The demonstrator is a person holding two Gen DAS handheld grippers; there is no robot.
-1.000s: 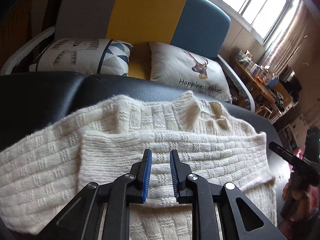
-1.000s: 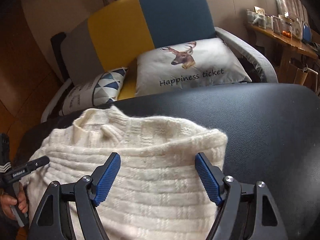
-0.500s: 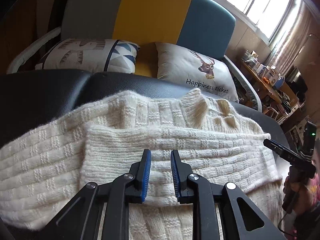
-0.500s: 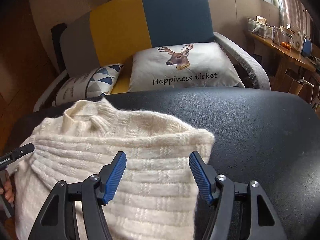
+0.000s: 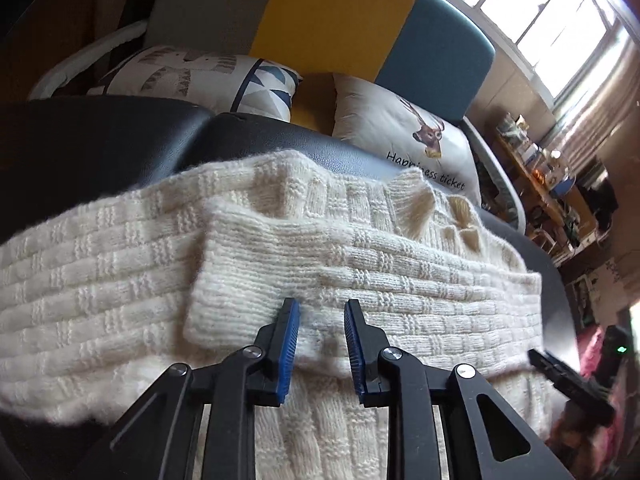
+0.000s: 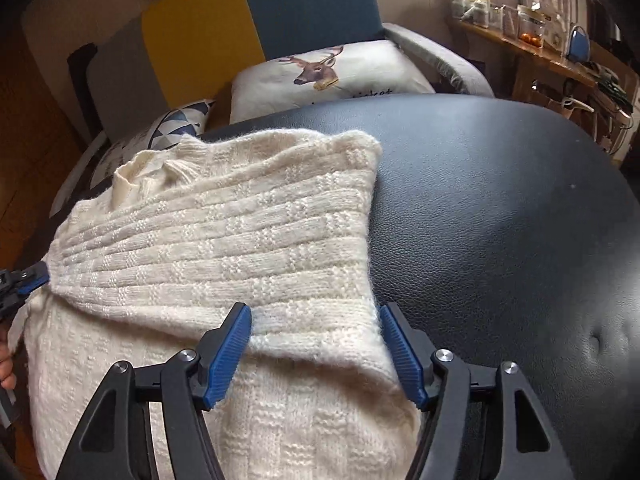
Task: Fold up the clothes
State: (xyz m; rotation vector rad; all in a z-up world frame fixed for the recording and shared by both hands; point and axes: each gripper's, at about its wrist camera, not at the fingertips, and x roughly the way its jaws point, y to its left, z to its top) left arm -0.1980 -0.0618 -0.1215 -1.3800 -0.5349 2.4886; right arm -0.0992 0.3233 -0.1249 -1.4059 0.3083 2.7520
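A cream knitted sweater (image 5: 360,260) lies flat on a black padded surface (image 5: 100,140), collar at the far side. One sleeve (image 5: 236,280) is folded across its chest. My left gripper (image 5: 322,308) hovers over the sleeve's near edge. Its jaws are narrow and opening, with nothing pinched between them. In the right wrist view, my right gripper (image 6: 314,314) straddles the sweater's (image 6: 220,232) right edge. Its jaws are wide though closing, and the pads do not press the knit. The left gripper's tip (image 6: 24,284) shows at the sweater's left side, the right one (image 5: 568,380) at its right.
Bare black padding (image 6: 500,220) stretches to the right of the sweater. Behind it is a grey, yellow and teal sofa (image 5: 340,20) with a deer cushion (image 5: 408,136) and a patterned cushion (image 5: 200,76). A cluttered wooden shelf (image 6: 540,48) runs along the far right.
My right gripper has moved toward the sweater's right edge and its jaws have narrowed. The left gripper has shifted slightly along the sleeve and its jaws have widened a little.
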